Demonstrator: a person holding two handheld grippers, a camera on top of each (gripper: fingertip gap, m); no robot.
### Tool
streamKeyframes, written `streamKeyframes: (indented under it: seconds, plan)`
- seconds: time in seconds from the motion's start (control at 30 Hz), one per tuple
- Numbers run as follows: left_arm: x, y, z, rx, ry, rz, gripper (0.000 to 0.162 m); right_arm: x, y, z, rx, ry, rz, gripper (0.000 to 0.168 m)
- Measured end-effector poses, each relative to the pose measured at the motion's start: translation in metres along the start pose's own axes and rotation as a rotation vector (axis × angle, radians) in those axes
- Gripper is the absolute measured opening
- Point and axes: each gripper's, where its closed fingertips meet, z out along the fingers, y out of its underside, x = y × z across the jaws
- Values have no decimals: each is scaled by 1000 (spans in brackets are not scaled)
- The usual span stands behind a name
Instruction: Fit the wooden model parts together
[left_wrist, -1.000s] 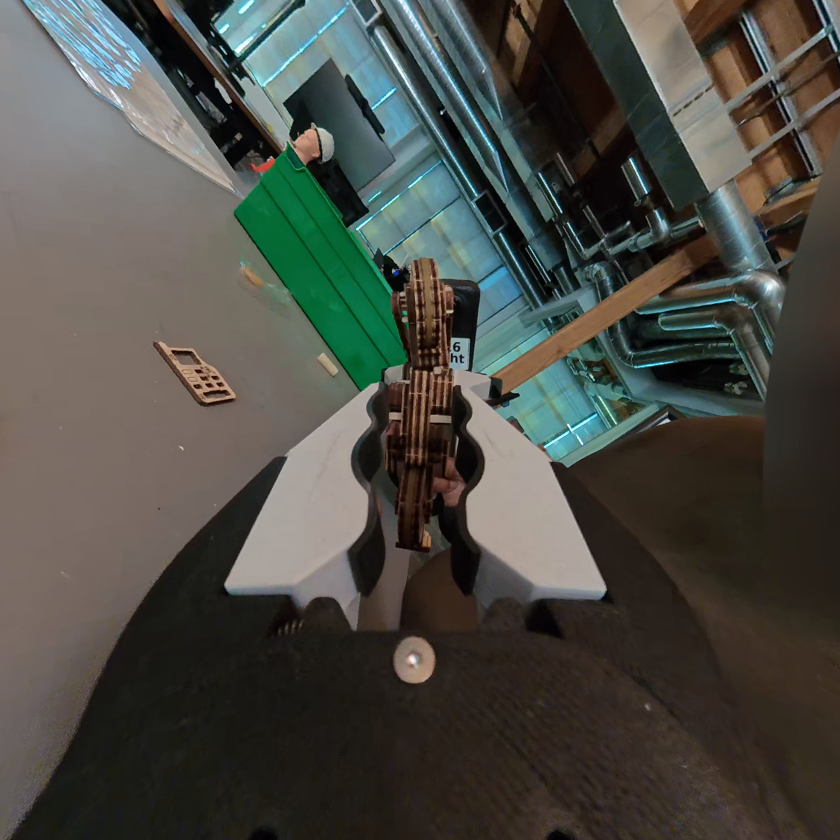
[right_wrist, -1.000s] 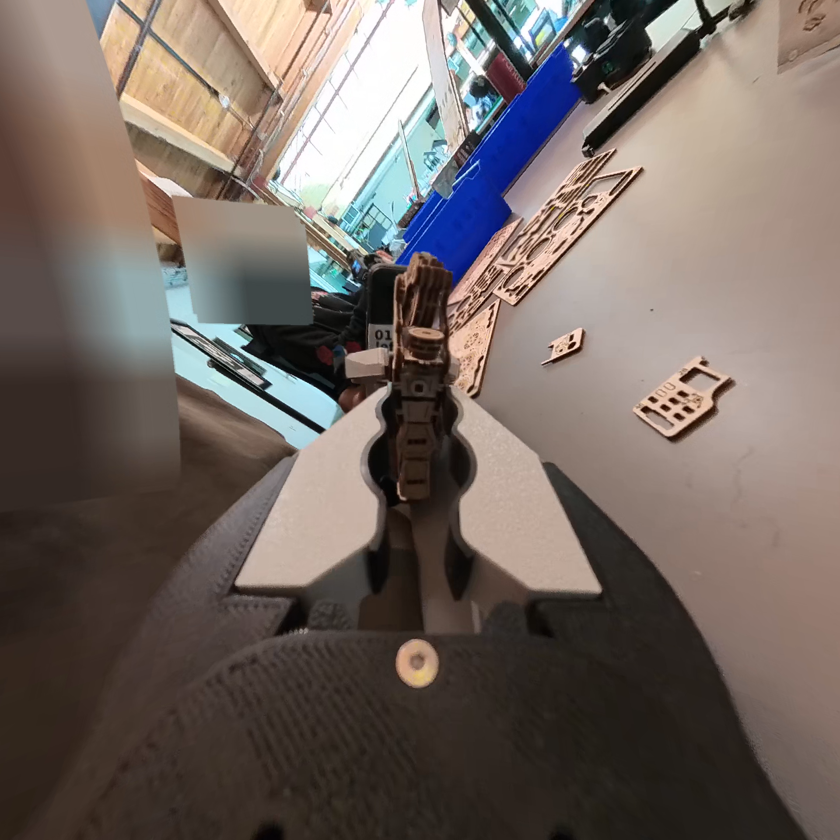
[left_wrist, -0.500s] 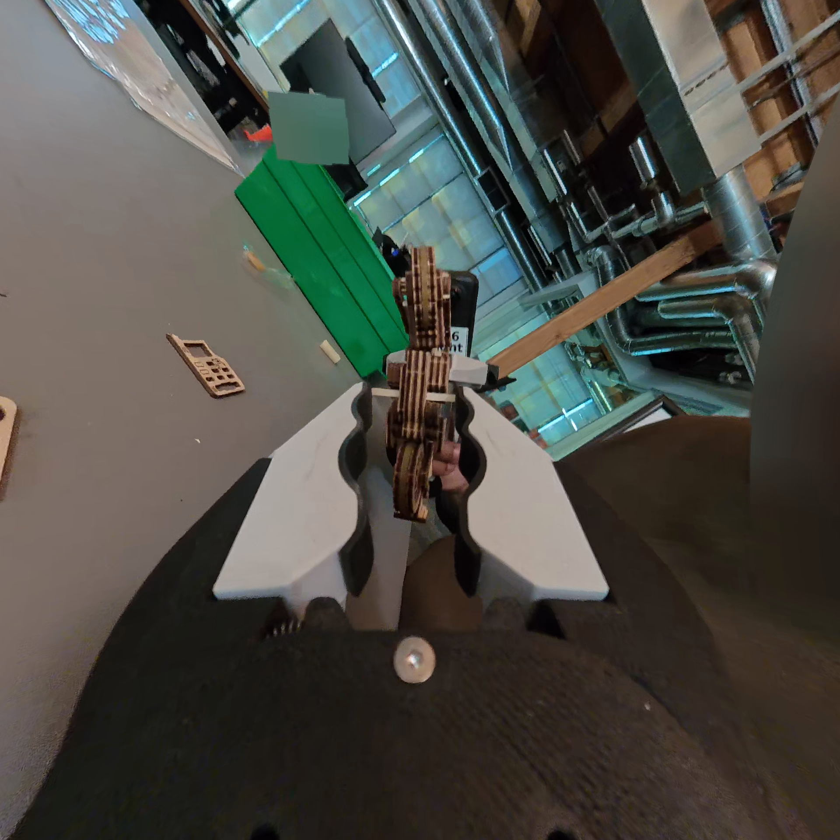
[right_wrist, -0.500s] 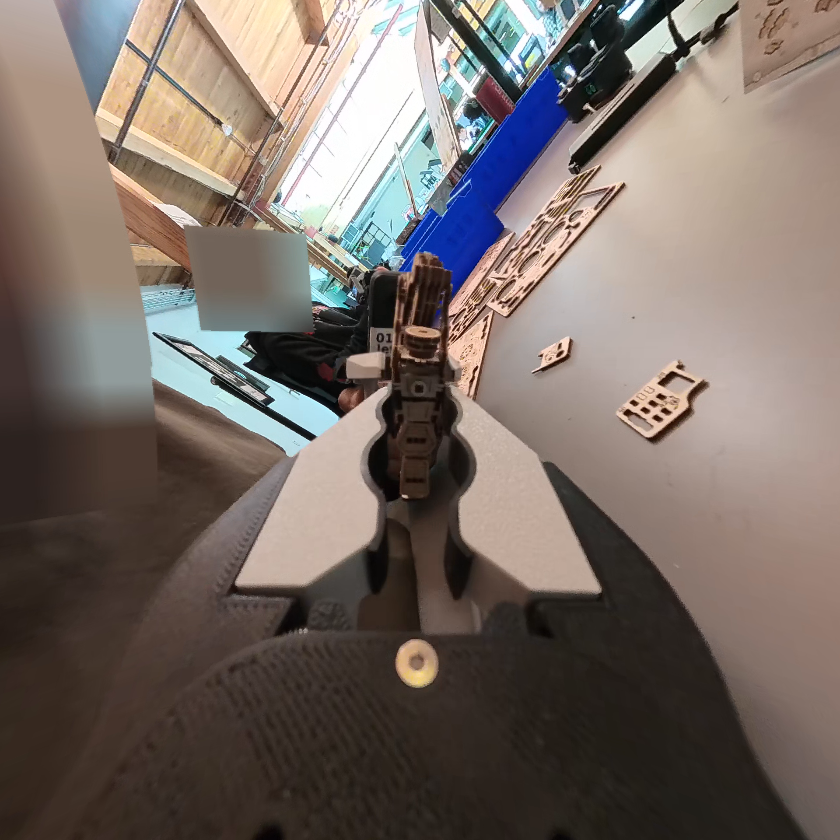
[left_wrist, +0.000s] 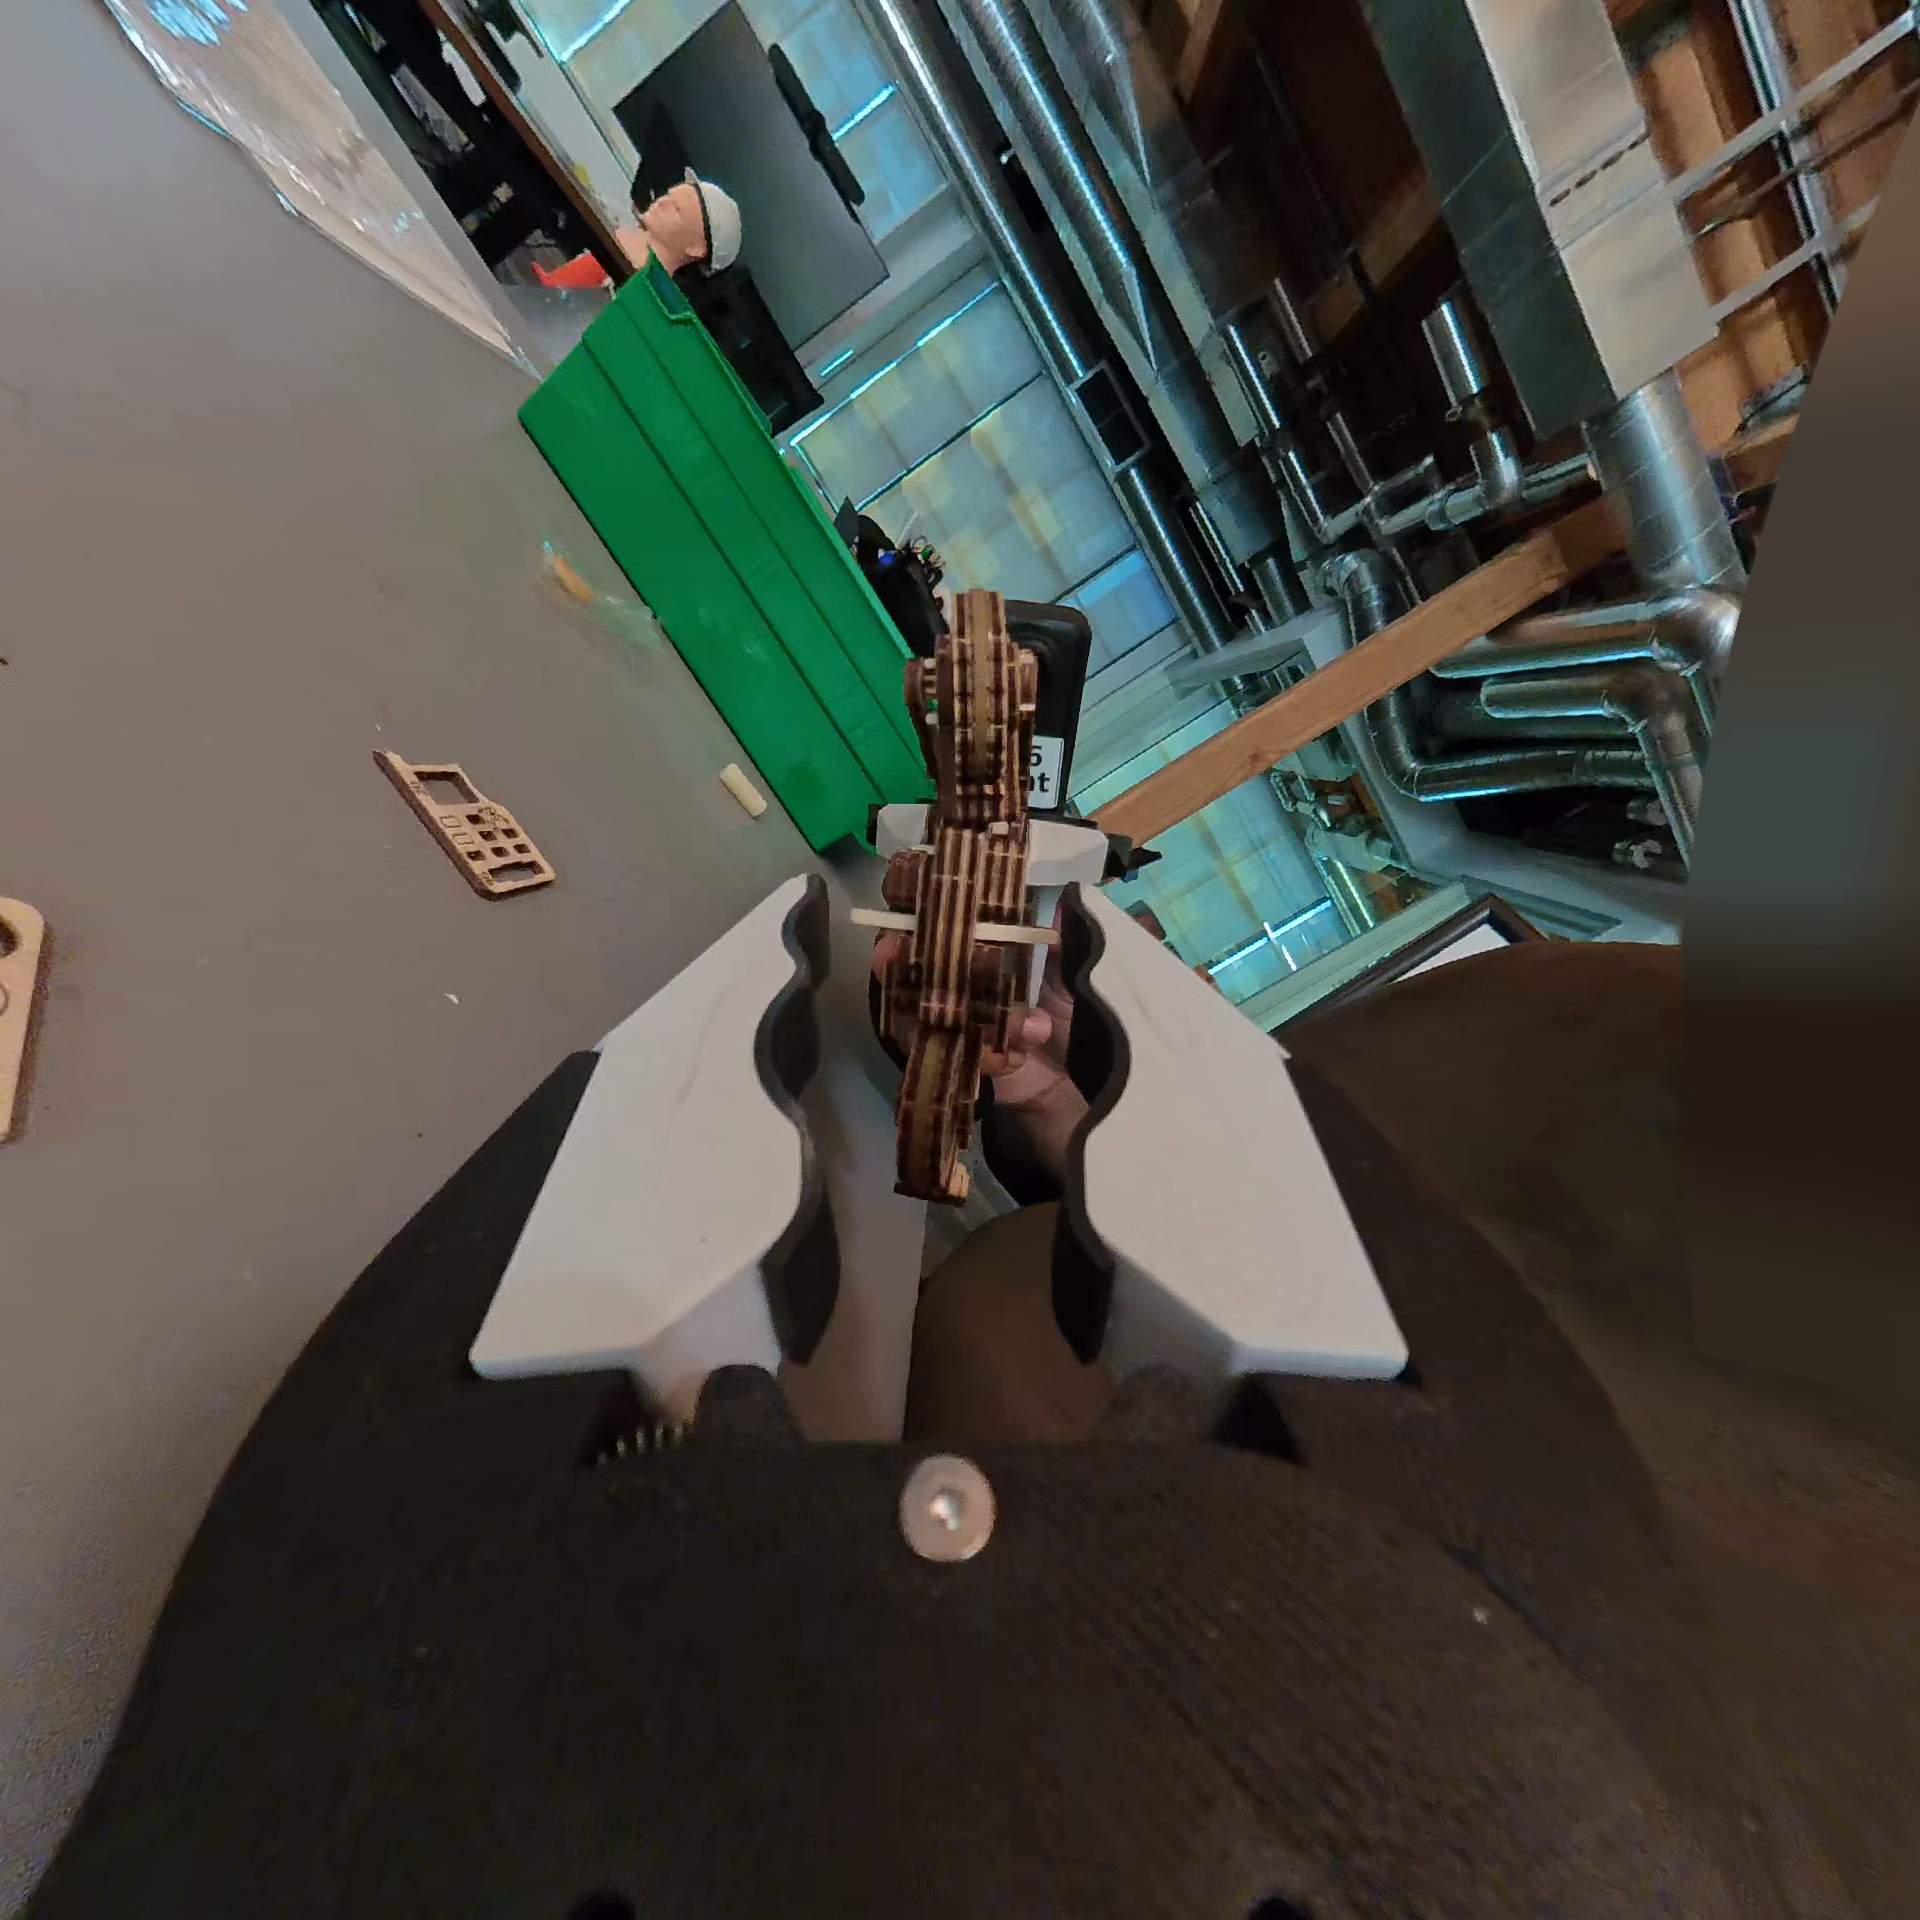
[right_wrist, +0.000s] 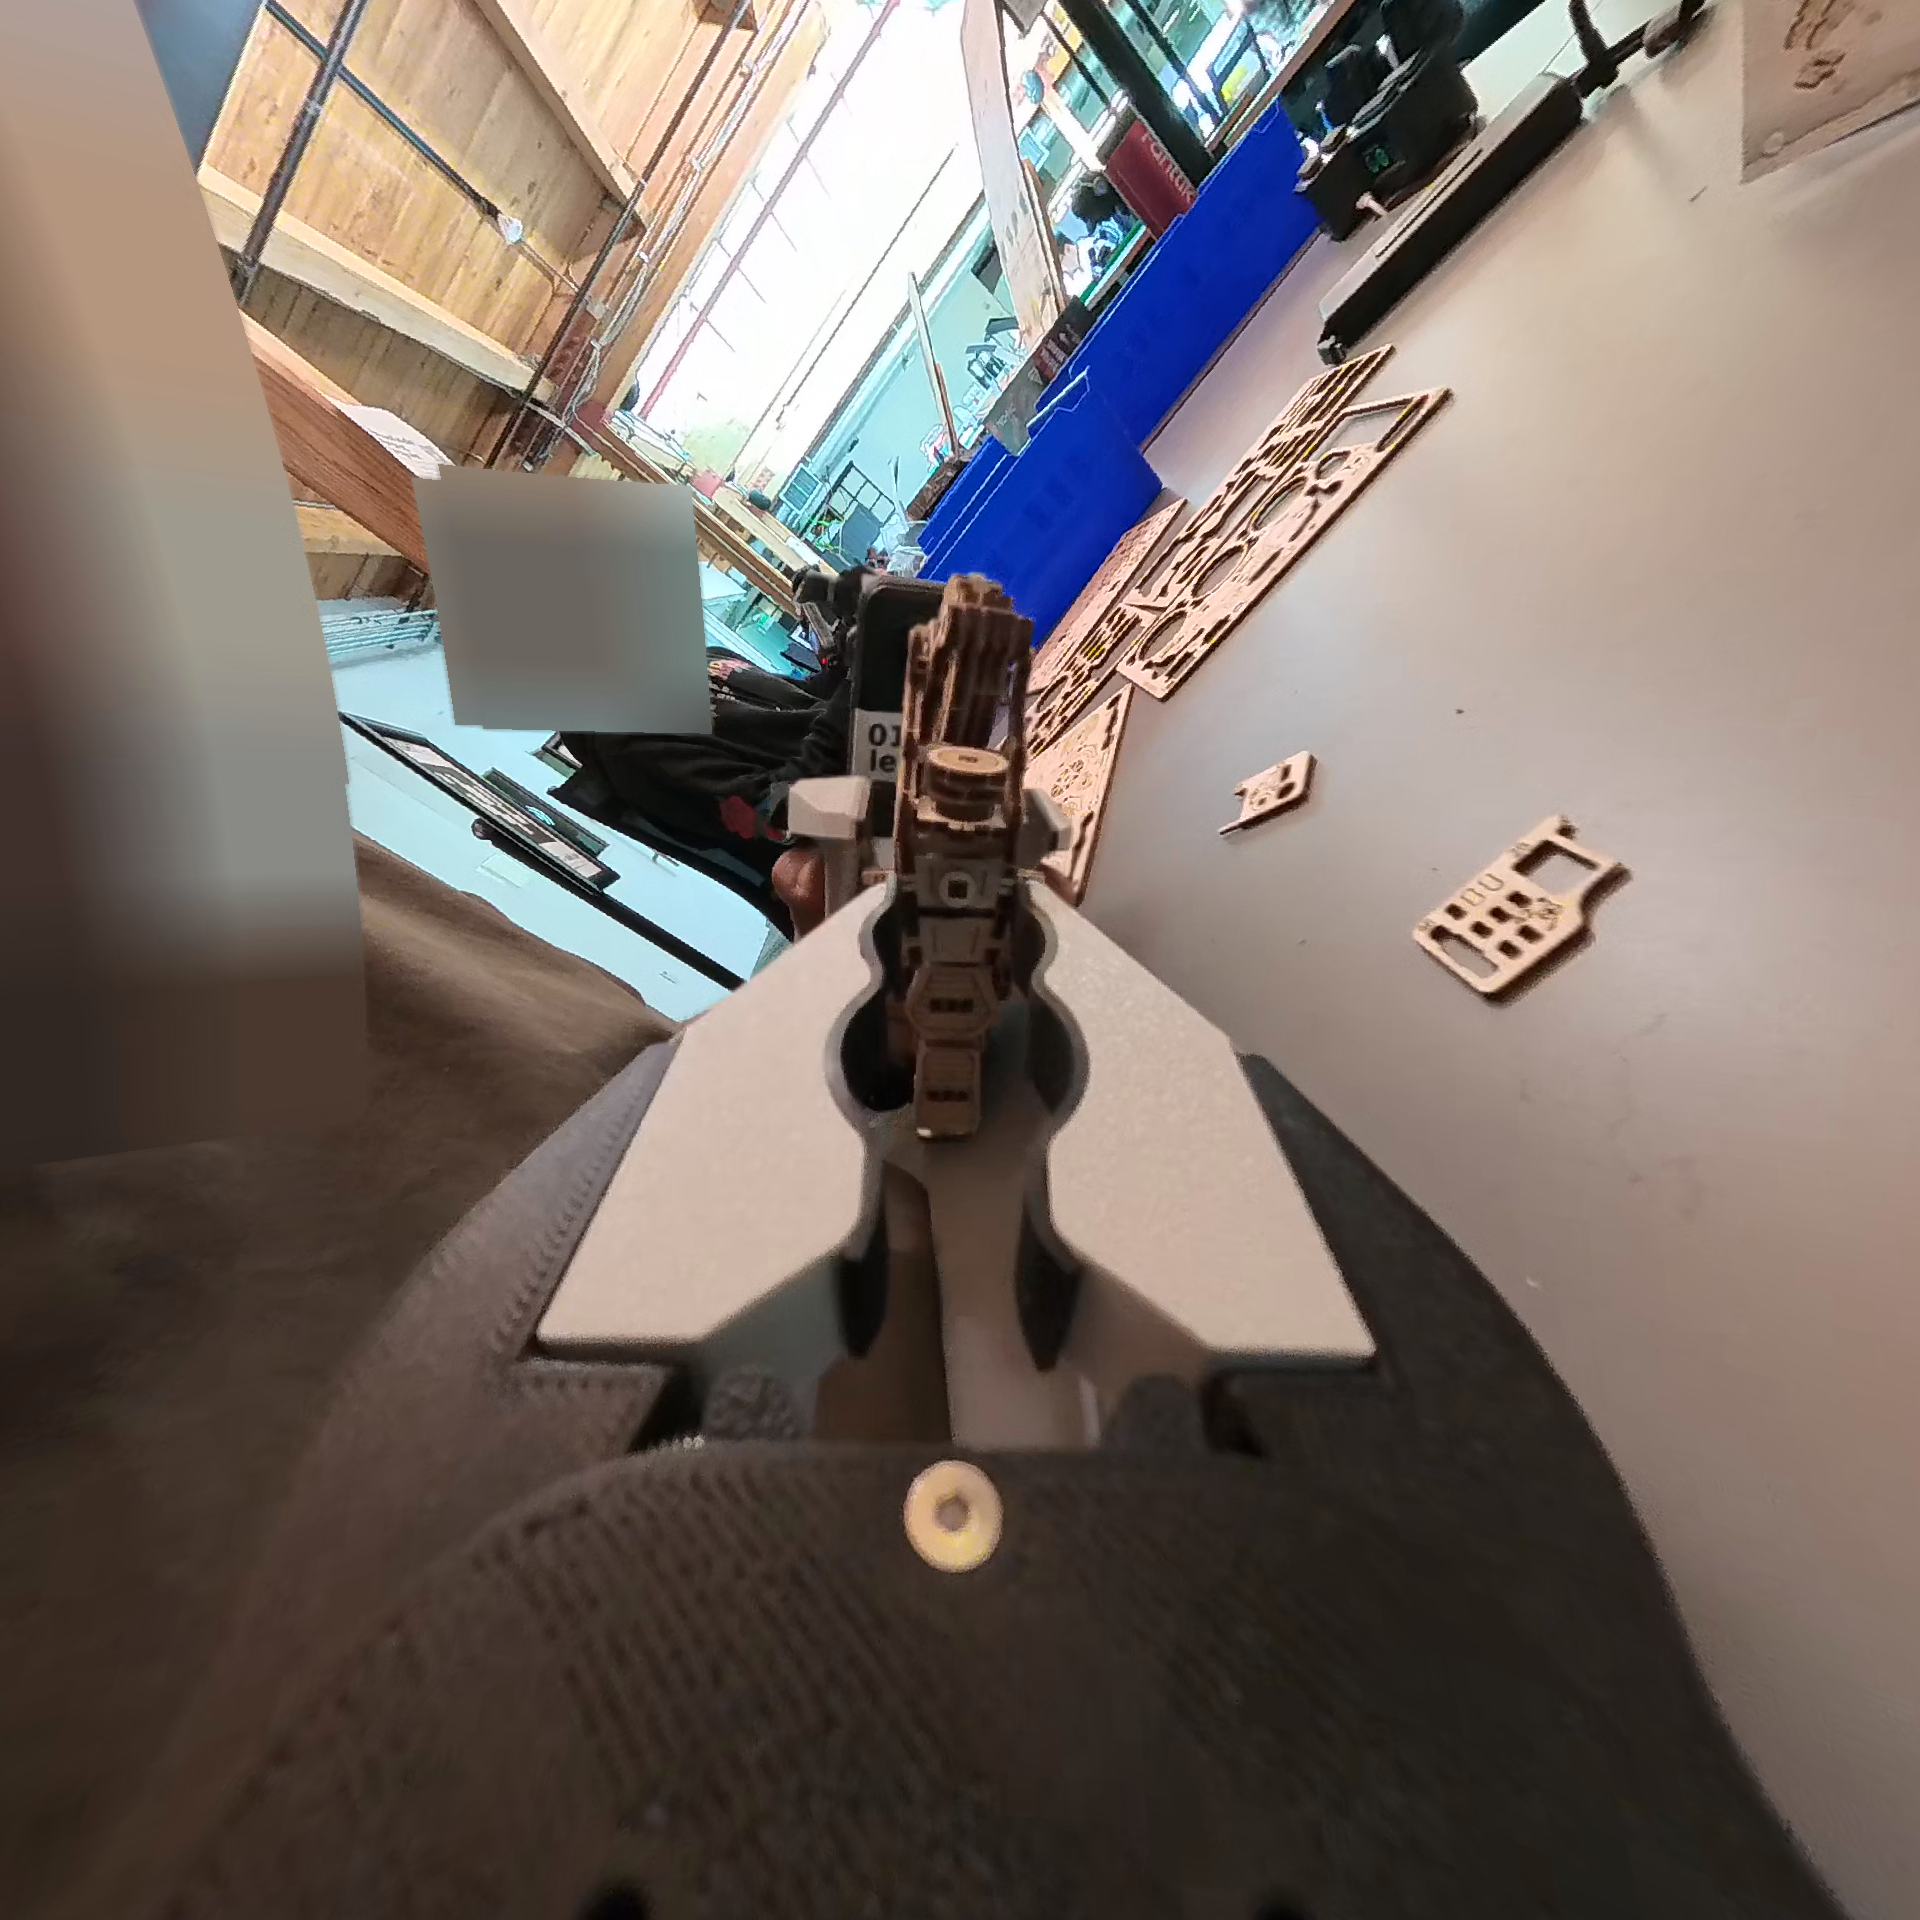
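A layered wooden model (left_wrist: 961, 914) is held up in the air above the grey table (left_wrist: 208, 623). A thin pale pin sticks out of both of its sides. My left gripper (left_wrist: 943, 920) is open, its grey fingers standing on either side of the model without touching it. My right gripper (right_wrist: 956, 904) is shut on the model's (right_wrist: 951, 966) other end. The two grippers face each other. The right one's white fingertips show beyond the model in the left wrist view (left_wrist: 985, 842). The left one's spread tips show in the right wrist view (right_wrist: 935, 821).
A green bin (left_wrist: 717, 582) and a small cut-out wooden piece (left_wrist: 468, 821) lie on the table to the left. In the right wrist view, cut-out wooden sheets (right_wrist: 1247, 540), two small pieces (right_wrist: 1512, 914), blue bins (right_wrist: 1091, 468) and a person in dark clothes (right_wrist: 675, 769) show.
My left gripper has opened: it was shut on the model a second ago and its fingers now stand apart from it. My right gripper has kept its hold.
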Motion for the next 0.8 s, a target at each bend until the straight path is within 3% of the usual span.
streamKeyframes:
  seconds: [0.03, 0.2, 0.37, 0.8]
  plan:
    - [0, 1, 0, -11, -1, 0, 44, -1, 1, 1, -5, -4, 0, 18]
    - [2, 10, 4, -62, 20, -21, 46, -4, 9, 5, -49, -21, -10, 18]
    - [5, 15, 5, -89, 44, -17, 26, -6, 12, 7, -67, -25, -17, 18]
    - [-2, 6, 5, 1, 23, -58, 25, 4, -3, -1, 36, -15, 23, 26]
